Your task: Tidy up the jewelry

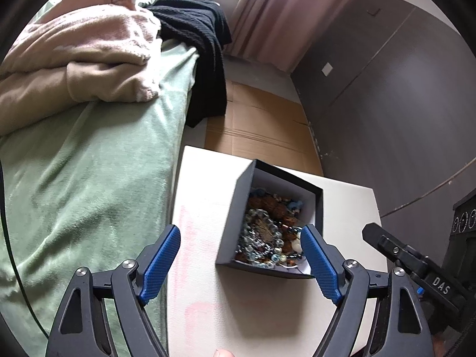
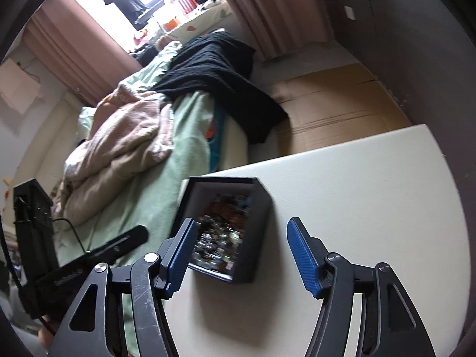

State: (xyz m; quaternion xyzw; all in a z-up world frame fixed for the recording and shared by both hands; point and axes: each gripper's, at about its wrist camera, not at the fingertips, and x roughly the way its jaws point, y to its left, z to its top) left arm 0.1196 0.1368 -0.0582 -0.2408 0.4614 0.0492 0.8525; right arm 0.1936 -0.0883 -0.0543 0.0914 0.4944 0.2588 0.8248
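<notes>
A black open box (image 1: 238,217) with white inner walls stands on a white table (image 1: 208,297). It is full of tangled bead jewelry (image 1: 267,232): clear blue, brown and dark beads. My left gripper (image 1: 241,264) is open and empty above the table, its right finger over the box's near right corner. In the right wrist view the same box (image 2: 258,208) and its blurred jewelry (image 2: 220,238) lie between the open fingers of my right gripper (image 2: 241,255), which is empty. The left finger overlaps the box's left wall.
A bed with a green sheet (image 1: 89,178), a pink-beige blanket (image 1: 77,59) and a black garment (image 1: 202,44) lies left of the table. Flattened cardboard (image 1: 261,125) covers the floor beyond. A dark wardrobe (image 1: 386,89) stands at the right. The other gripper's body (image 1: 416,267) shows at the right edge.
</notes>
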